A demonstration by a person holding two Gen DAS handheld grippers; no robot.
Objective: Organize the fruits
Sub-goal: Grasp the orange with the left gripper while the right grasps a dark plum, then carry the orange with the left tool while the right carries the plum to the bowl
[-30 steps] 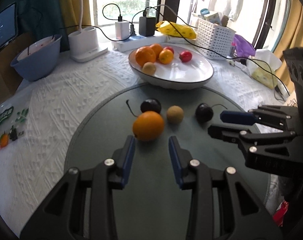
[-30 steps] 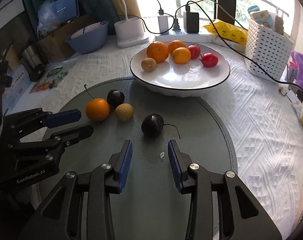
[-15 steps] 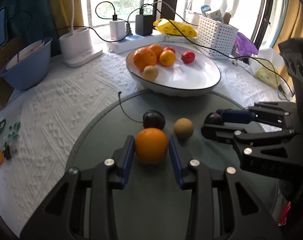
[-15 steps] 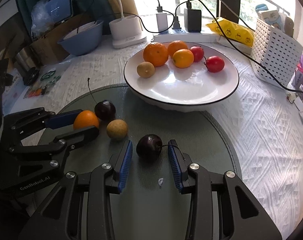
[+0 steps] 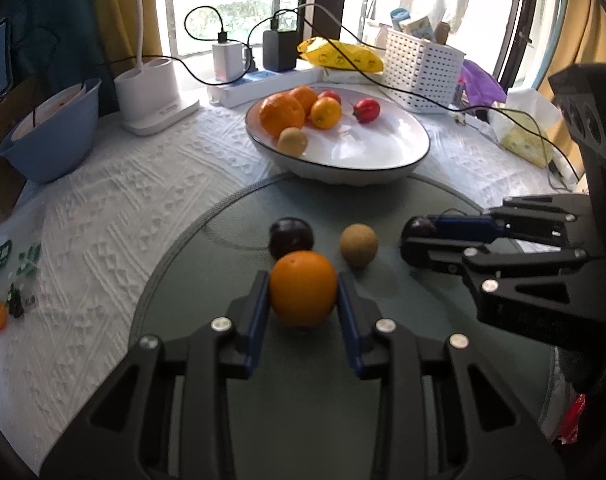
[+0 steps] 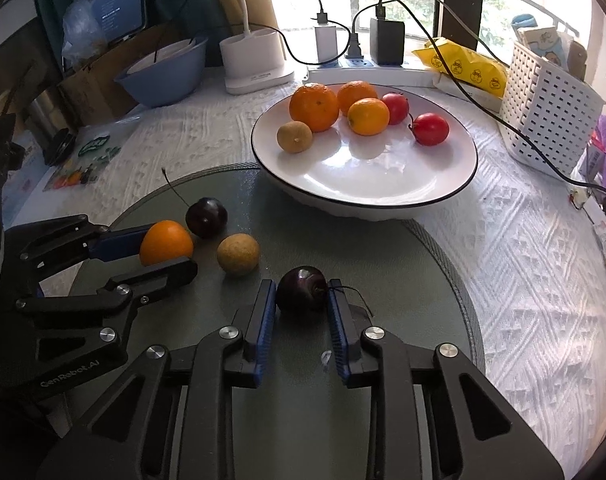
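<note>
Orange [image 5: 303, 288]: bright orange. Two cherries [image 6: 206, 217], [image 6: 302, 289]: dark purple, near black. Round fruit [image 6: 238, 255] between them: dull tan-brown. Mat [image 6: 383, 264]: grey-green, darker woven rim. Tablecloth [image 6: 523, 280]: white, raised geometric pattern. Plate [image 6: 455, 196]: white, thin black rim line; carries orange, red and tan fruit. Gripper pads [image 6: 265, 320]: blue on black fingers. Basket [image 6: 551, 108]: white lattice. Basin [image 5: 51, 136]: pale blue.
</note>
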